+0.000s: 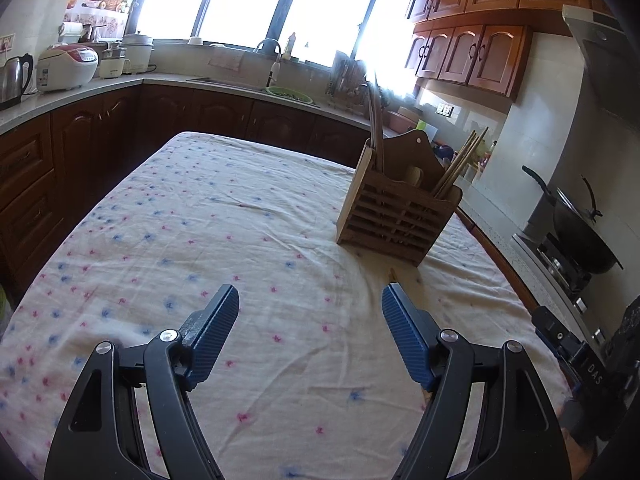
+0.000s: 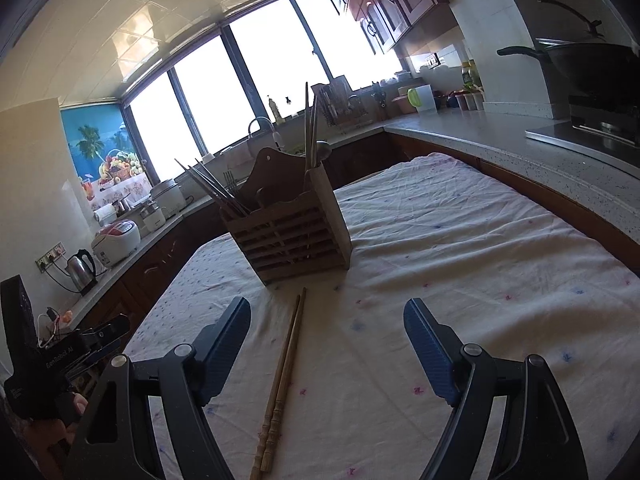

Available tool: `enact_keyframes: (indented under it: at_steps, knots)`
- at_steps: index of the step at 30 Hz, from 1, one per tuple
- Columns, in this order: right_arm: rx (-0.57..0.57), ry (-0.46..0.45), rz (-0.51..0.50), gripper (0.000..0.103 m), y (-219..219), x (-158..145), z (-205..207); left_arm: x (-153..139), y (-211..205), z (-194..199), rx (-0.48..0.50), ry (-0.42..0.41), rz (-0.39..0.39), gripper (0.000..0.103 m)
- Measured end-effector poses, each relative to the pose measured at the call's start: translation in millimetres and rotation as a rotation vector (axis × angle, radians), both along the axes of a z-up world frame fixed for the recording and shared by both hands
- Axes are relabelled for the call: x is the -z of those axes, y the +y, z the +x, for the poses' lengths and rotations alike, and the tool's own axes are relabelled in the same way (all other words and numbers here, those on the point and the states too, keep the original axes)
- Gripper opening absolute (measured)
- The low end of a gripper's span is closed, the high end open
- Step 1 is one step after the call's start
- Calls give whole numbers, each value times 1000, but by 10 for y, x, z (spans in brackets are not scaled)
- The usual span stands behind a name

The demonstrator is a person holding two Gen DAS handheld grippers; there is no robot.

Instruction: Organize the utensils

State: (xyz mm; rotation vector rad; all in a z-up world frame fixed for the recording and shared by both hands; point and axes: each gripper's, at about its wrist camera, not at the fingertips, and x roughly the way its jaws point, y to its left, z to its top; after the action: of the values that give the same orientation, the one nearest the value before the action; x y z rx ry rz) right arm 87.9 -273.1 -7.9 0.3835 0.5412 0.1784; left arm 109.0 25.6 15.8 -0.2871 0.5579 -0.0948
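Right wrist view | my right gripper (image 2: 326, 320) spread, empty | chopsticks (image 2: 282, 380) on cloth between its fingers, long axis 12-to-6, toward holder (image 2: 286, 232) at 12 | left gripper (image 1: 310, 306) spread, farther; chopstick tip at its 1

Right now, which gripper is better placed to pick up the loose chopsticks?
Right. The chopsticks lie on the tablecloth between the open right gripper fingers. In the left gripper view only a tip shows beside its right finger, short of the wooden utensil holder.
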Motion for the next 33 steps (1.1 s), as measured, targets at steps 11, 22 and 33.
enact_keyframes:
  at_steps: [11, 22, 33]
  knots:
    - [12, -200, -169, 99, 196, -272, -538, -172, -113, -621, -44, -172, 117, 97]
    - [75, -401, -295, 103, 204, -433, -988, -132, -301, -915, -75, -266, 200, 103]
    - [72, -335, -299, 103, 162, -221, -1021, 90, -364, -946, -102, -228, 258, 103]
